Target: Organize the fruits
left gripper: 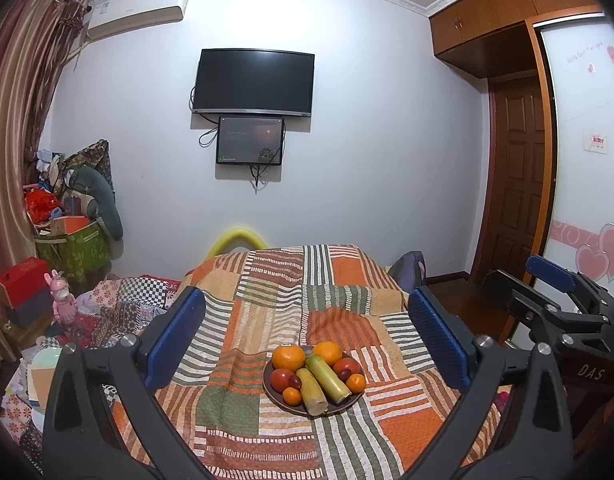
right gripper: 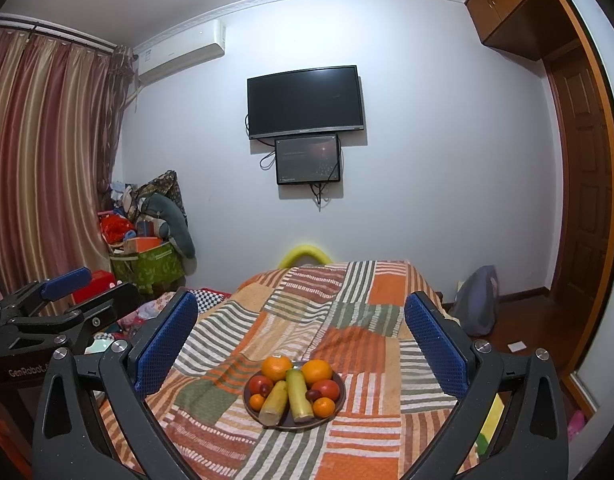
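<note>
A dark round plate (left gripper: pixel 273 396) (right gripper: pixel 339 398) of fruit sits on a striped patchwork cloth (left gripper: pixel 235 404) (right gripper: pixel 211 396). It holds two big oranges (left gripper: pixel 288 357) (right gripper: pixel 276 368), two yellow-green sugarcane pieces (left gripper: pixel 327 378) (right gripper: pixel 299 398), red tomatoes (left gripper: pixel 282 378) (right gripper: pixel 326 389), small tangerines (left gripper: pixel 355 383) (right gripper: pixel 323 407) and dark red dates (left gripper: pixel 294 380). My left gripper (left gripper: pixel 307 344) is open and empty, above and short of the plate. My right gripper (right gripper: pixel 301 344) is open and empty, likewise short of it. Each gripper shows at the edge of the other's view, the right one (left gripper: pixel 547 292) and the left one (right gripper: pixel 67 292).
The cloth-covered table runs away toward a white wall with a TV (left gripper: pixel 253 82). Cluttered boxes and toys (left gripper: pixel 67 232) stand at the left by curtains. A wooden door (left gripper: pixel 519 184) and wardrobe are at the right. A yellow foam arc (left gripper: pixel 235 238) sits behind the table.
</note>
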Demonstrator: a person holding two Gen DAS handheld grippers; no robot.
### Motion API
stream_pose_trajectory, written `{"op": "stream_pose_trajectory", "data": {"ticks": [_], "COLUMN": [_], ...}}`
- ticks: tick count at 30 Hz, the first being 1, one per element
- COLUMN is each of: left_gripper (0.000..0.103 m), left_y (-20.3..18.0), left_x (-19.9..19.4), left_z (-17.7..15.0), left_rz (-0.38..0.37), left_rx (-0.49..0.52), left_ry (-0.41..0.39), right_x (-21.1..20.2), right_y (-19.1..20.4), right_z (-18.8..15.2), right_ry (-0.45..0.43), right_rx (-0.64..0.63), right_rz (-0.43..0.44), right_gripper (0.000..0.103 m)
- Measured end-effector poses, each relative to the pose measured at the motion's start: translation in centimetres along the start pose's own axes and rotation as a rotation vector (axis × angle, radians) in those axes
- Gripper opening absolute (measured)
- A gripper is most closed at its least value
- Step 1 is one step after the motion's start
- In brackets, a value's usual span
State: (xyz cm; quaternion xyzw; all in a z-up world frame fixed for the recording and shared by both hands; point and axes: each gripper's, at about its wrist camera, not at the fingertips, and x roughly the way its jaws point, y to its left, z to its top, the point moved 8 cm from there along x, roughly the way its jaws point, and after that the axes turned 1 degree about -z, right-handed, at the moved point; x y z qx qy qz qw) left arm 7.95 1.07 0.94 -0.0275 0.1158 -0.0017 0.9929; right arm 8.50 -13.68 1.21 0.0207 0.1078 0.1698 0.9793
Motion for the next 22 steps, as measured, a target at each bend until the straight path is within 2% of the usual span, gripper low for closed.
{"op": "stream_pose_trajectory", "data": {"ticks": [22], "left_gripper": [0.103], "left_y": [-0.54], "left_x": [0.39], "left_z": [-0.14], "left_rz": [-0.027], "left_rx": [0.010], "left_ry": [0.021], "right_x": [0.09], "right_y": [-0.32], "right_z": [0.28], "right_ry": [0.003], "right_rx": [0.002], "right_rz": [0.003], "right_gripper": [0.103]}}
